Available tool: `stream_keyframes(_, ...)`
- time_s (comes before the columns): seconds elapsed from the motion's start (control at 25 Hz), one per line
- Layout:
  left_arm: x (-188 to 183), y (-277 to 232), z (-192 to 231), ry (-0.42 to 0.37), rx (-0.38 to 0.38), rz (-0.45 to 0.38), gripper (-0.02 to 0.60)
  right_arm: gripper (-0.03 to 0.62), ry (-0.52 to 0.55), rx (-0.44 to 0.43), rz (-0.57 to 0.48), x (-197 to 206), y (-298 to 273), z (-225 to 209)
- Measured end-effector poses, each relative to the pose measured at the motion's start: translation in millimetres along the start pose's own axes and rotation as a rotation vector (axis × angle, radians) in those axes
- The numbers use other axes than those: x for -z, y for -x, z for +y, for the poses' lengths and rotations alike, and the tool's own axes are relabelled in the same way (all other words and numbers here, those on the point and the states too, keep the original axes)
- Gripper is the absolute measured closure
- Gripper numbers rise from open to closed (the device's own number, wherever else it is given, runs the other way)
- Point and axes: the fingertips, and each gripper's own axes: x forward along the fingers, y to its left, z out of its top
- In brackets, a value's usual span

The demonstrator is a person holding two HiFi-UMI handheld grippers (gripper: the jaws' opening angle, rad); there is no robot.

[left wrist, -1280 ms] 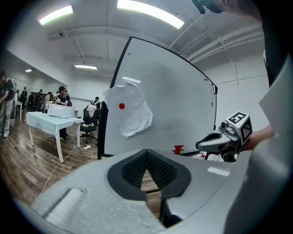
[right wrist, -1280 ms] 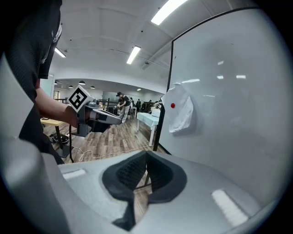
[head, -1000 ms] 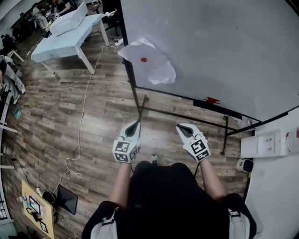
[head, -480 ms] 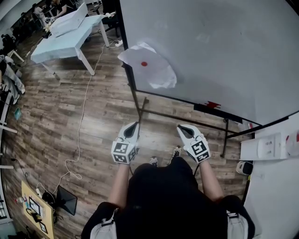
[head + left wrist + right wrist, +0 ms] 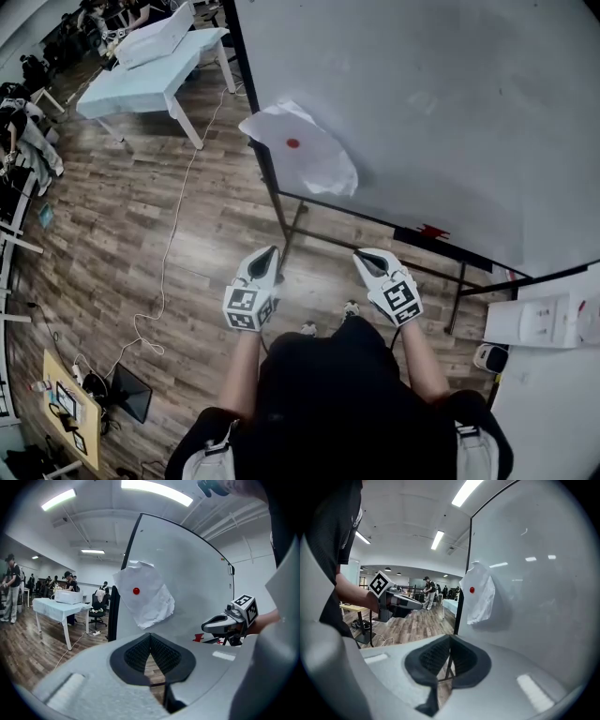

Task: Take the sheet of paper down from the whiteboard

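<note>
left gripper (image 5: 268,251): jaws pressed together, empty, at 7 o'clock of the sheet
sheet of paper (image 5: 309,157): under a red magnet (image 5: 292,143) at the whiteboard (image 5: 450,103) left edge, now nearer
right gripper (image 5: 363,254): closed, empty, at 5 o'clock
meaning: approach under way, sheet not yet reached

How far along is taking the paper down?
Nothing done yet: the paper hangs on the whiteboard under a red magnet. In hand: nothing; left claw and right claw are shut, empty, short of the board. Left: reach, free and remove it.
</note>
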Motion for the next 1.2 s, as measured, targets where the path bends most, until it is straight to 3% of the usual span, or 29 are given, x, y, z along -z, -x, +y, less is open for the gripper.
stream_keyframes(0.28, -21.2, -43.2, -7.5, 0.021, -0.073, -0.029, 0.571, 0.589, 0.013, -0.062, 0.0, 2.9, -7.9, -55.7)
stream_keyframes(0.6, -57.3, -83.0, -3.1, -0.069, -0.135, -0.083, 0.571, 0.589, 0.043, -0.052, -0.035, -10.3, -17.3, -109.6)
stream_keyframes(1.2, -118.5, -139.1, 58.0, -0.2, 0.05, -0.167, 0.571, 0.589, -0.041, 0.131, -0.27, -119.5, -39.2, -138.9)
